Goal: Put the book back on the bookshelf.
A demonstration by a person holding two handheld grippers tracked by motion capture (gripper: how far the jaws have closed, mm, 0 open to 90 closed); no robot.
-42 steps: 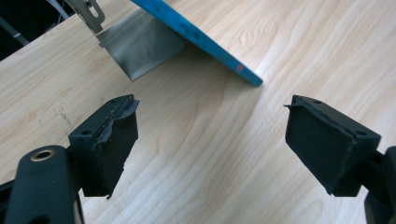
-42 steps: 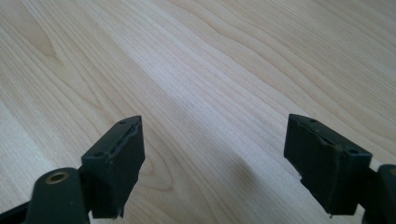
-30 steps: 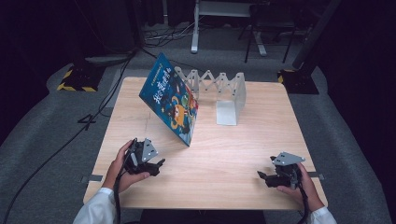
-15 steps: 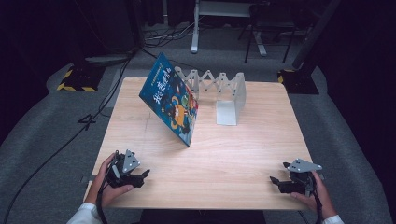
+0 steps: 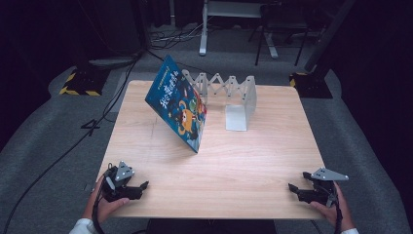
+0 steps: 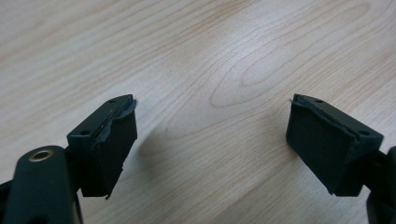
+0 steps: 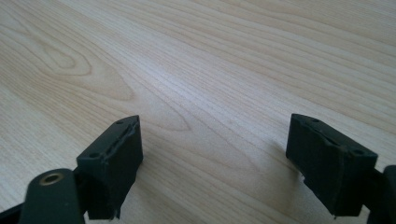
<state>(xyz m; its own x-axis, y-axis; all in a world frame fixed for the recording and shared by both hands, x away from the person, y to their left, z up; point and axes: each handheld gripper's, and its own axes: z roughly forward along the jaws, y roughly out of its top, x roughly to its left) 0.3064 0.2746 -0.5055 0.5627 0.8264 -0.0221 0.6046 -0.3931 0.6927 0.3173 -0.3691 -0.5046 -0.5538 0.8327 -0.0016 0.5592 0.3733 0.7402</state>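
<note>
At the near left corner: the left gripper [image 5: 140, 185] lies low over the table [image 5: 243, 161], held by the left hand [image 5: 104, 204].
Left gripper jaws: they stand wide apart with nothing between them; in the left gripper view [image 6: 210, 135] bare wood shows in the gap.
Left gripper change: a moment ago it was farther in on the table, nearer the book; now it has pulled back to the near edge, close to the left corner.
Toward the far left part of the table: the picture book [image 5: 178, 105] stands tilted, with its blue cover facing the near left side. It leans back toward the white rack.
Book change: it has not moved.
Along the far edge, near the middle: the white folding rack [image 5: 229, 87] stands just behind the book, and its flat white end [image 5: 237, 117] rests on the table.
At the near right corner: the right gripper [image 5: 292, 187] sits in the right hand [image 5: 336, 207], well apart from the book.
Right gripper jaws: wide apart and holding nothing; the right gripper view [image 7: 215, 149] shows bare wood between them.
Right gripper change: it too has slid back and out toward the right corner.
</note>
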